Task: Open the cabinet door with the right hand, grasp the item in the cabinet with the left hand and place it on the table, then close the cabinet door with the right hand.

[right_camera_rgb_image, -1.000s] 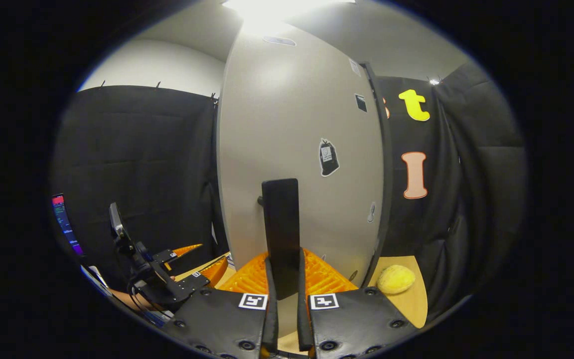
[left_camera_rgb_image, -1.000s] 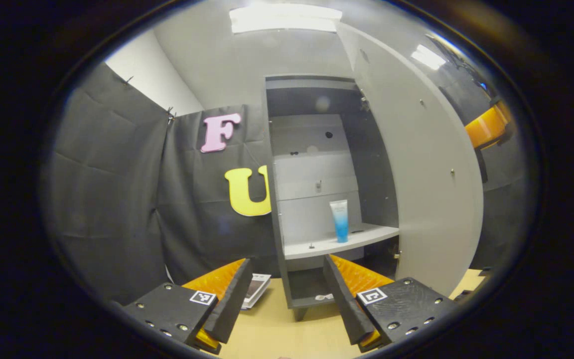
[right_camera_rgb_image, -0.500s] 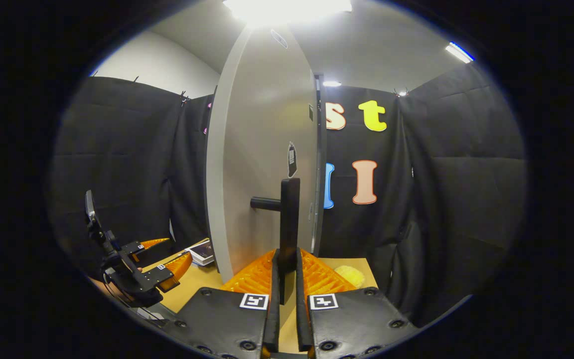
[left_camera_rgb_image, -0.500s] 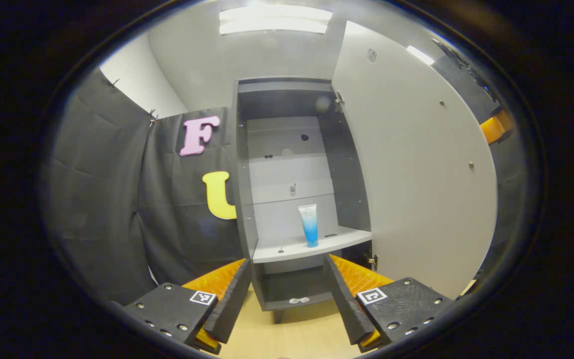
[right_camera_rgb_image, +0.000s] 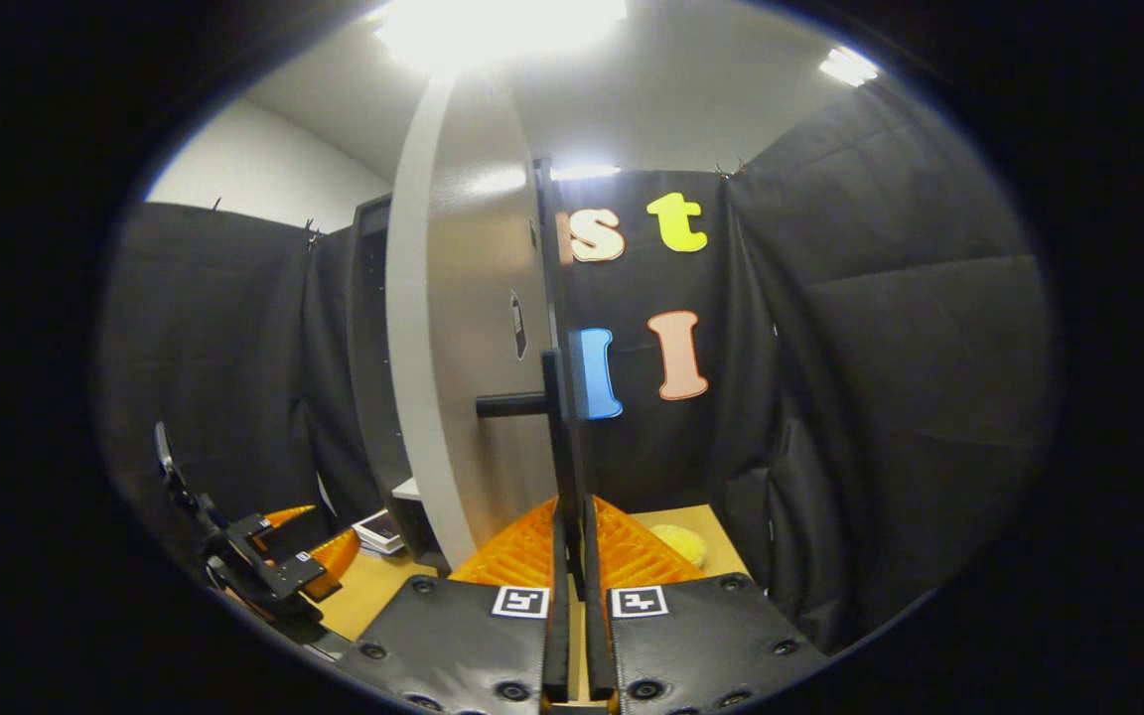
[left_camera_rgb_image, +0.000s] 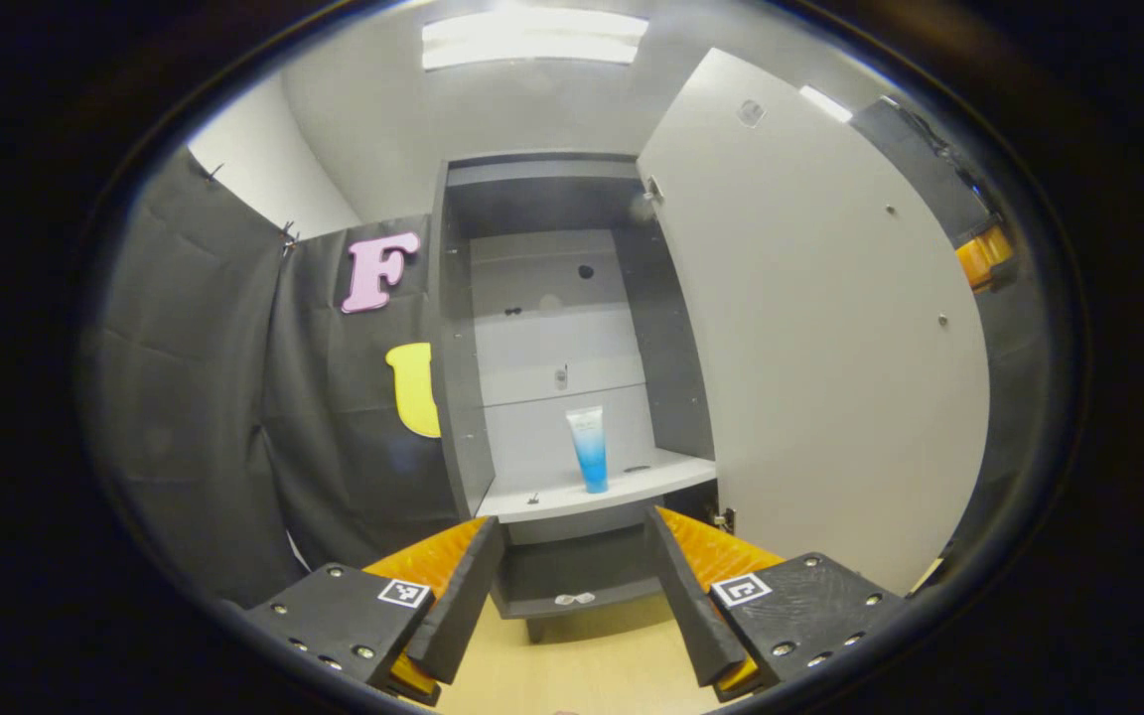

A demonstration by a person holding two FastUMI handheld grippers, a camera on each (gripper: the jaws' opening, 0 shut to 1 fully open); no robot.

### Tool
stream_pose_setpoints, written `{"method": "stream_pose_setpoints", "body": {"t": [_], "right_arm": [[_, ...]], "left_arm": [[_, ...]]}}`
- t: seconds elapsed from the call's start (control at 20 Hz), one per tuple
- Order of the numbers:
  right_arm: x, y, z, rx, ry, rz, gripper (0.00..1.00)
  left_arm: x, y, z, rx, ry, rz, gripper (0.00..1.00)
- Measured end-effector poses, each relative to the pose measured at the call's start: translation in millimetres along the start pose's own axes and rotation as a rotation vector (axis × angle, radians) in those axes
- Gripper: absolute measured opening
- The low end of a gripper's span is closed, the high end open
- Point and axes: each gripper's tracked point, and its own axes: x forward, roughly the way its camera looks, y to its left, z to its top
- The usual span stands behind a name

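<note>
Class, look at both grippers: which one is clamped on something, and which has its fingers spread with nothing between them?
The right gripper is clamped on the door handle. The left gripper is spread open, aimed at the blue tube on the cabinet shelf.

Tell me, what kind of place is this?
Probably a staged recording booth, not a real home: black cloth walls close in a wooden table, where a grey cabinet stands with its door open and one blue tube on a shelf.
</note>
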Motion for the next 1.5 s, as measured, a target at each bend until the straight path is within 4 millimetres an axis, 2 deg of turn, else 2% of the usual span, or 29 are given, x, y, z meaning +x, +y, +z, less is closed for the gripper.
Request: {"method": "stream_pose_setpoints", "body": {"t": [0.05,0.2,0.25,0.4,0.5,0.6,0.65,0.75,1.05,1.25,1.3,1.35,1.5], "right_arm": [[-9.7,2.5,-3.9,0.019,0.014,0.03,0.16],[-27.1,-4.4,2.1,-0.007,0.015,0.053,0.19],[-30.6,-9.7,3.6,-0.027,0.006,0.046,0.24],[-46.2,-58.1,13.2,-0.126,-0.031,-0.038,0.26],[-55.7,-75.8,8.4,-0.167,-0.046,-0.078,0.59],[-62.8,-104.6,9.8,-0.202,-0.079,-0.165,0.92],[-57.6,-118.6,7.6,-0.214,-0.094,-0.206,0.99],[-55.3,-134.1,3.4,-0.214,-0.109,-0.255,0.99],[-37.8,-156.1,-3.8,-0.19,-0.101,-0.331,0.99],[-24.6,-164.4,-9.9,-0.184,-0.065,-0.368,0.99],[-23.2,-167.6,-10.4,-0.184,-0.06,-0.388,0.96],[-21.2,-167.6,-10.1,-0.178,-0.062,-0.403,0.99],[-14.6,-167.2,-8.5,-0.147,-0.07,-0.434,0.97]], "left_arm": [[1.7,-4.8,2.4,-0.001,-0.001,0.0,0.87],[10.5,-19.8,11.2,0.001,-0.015,-0.001,0.87],[14.3,-25.8,13.3,-0.001,-0.017,-0.002,0.87],[31.1,-46.7,13.0,-0.02,0.001,-0.009,0.87],[46.0,-56.8,12.3,-0.025,0.016,-0.008,0.87],[61.6,-63.8,15.1,-0.019,0.026,-0.006,0.87],[68.9,-65.4,17.3,-0.017,0.033,-0.006,0.87],[85.5,-65.4,20.4,-0.03,0.041,-0.003,0.87],[135.8,-44.3,25.0,-0.057,0.054,0.025,0.87],[176.4,-29.7,13.4,-0.078,0.074,0.032,0.87],[186.5,-28.3,11.2,-0.09,0.08,0.026,0.87],[196.4,-26.9,9.0,-0.102,0.084,0.02,0.87],[227.9,-21.2,-2.1,-0.113,0.088,0.008,0.87]]}}
